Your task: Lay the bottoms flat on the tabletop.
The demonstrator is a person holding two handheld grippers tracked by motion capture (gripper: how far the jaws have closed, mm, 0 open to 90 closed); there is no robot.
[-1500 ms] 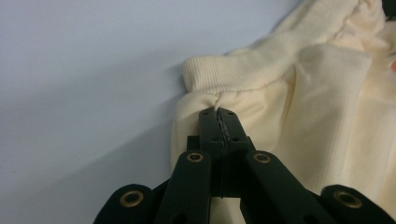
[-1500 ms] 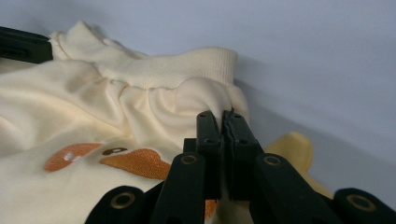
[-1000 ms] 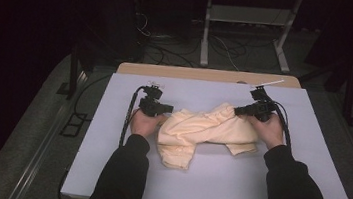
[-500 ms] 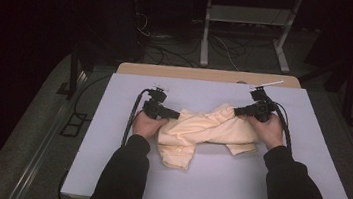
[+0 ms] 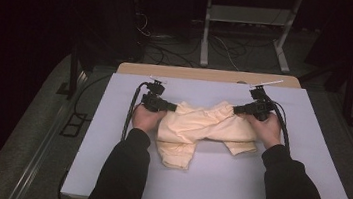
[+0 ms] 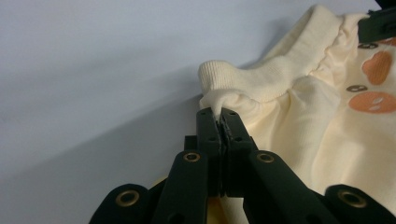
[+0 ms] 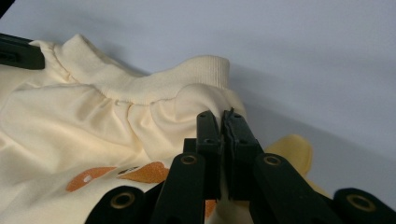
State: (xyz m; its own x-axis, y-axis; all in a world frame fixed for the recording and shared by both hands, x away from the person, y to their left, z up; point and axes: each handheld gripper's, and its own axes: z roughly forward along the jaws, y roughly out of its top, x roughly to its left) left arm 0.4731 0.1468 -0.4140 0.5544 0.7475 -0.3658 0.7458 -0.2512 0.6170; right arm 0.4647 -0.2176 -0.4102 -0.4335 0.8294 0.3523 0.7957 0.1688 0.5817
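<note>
High view first: the cream garment (image 5: pixel 206 130) lies crumpled in the middle of the pale table (image 5: pixel 110 137), with its ribbed waistband running left to right between the two tools. The left gripper (image 5: pixel 172 107) is at the left end of this band and the right gripper (image 5: pixel 237 109) at the right end, so the long axis of the band joins one gripper to the other. Each hand is equally near to its own corner. I judge that the coming move is a pull outward or a lift, and it depends on this line being straight.

Left gripper view: the jaws have just been closing and now stand together, clamped on a small pinch of cloth just under the ribbed waistband (image 6: pixel 261 77). This view also shows orange prints (image 6: pixel 373 100) on the cloth (the high view is too far to show them).

Right gripper view: the jaws are pressed together on a fold of the garment below the band (image 7: pixel 187 77), near its right end. A yellow-lined leg opening (image 7: pixel 292 147) shows behind the jaws.
</note>
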